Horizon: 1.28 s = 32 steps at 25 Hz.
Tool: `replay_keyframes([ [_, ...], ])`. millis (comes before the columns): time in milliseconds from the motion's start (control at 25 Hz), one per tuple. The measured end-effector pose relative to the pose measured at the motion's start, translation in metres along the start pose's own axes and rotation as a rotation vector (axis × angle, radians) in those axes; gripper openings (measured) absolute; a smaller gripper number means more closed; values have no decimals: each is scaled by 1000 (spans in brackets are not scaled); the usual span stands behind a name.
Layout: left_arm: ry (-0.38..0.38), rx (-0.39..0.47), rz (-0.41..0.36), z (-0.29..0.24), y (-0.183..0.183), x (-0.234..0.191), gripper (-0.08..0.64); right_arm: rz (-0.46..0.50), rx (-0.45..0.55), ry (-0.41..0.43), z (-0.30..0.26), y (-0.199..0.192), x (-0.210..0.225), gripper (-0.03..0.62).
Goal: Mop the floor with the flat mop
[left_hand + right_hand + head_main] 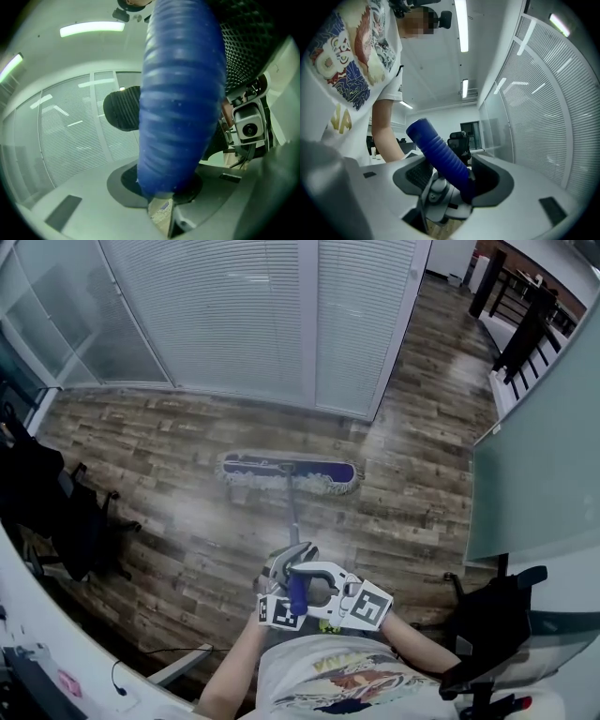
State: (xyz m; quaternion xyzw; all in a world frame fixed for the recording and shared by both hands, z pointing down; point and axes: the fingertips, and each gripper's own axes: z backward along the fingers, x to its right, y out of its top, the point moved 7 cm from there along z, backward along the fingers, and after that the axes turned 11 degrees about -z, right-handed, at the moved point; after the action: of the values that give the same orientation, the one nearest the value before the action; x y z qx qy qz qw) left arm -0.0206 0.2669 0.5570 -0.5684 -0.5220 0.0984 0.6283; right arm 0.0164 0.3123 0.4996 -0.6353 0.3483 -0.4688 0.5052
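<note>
Two sets of tongs meet on the ribbed blue grip, a rubbery cylinder. My left gripper is clamped tight on it. My right gripper stands spread, the grip passing between its jaws with a gap at one side. Below the thin metal pole, the oblong, fringed mop head lies flat on the wood-plank floor.

So that ribbed blue rubber mop handle sat clamped between the jaws, with white slatted blinds beyond them.
</note>
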Motion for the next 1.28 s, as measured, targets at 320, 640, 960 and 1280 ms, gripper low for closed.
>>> replay_keyframes([
  [320, -50, 21, -1, -68, -55, -122, 37, -20, 41, -51, -74, 44, 123, 244],
  [640, -115, 49, -25, -123, -112, -215, 37, -21, 87, -85, -137, 73, 224, 244],
  [960, -107, 52, -34, -200, -138, -276, 38, -26, 98, -66, -151, 89, 322, 247],
  [1280, -98, 28, -15, -307, -159, -351, 40, -102, 102, -51, -149, 132, 449, 249],
])
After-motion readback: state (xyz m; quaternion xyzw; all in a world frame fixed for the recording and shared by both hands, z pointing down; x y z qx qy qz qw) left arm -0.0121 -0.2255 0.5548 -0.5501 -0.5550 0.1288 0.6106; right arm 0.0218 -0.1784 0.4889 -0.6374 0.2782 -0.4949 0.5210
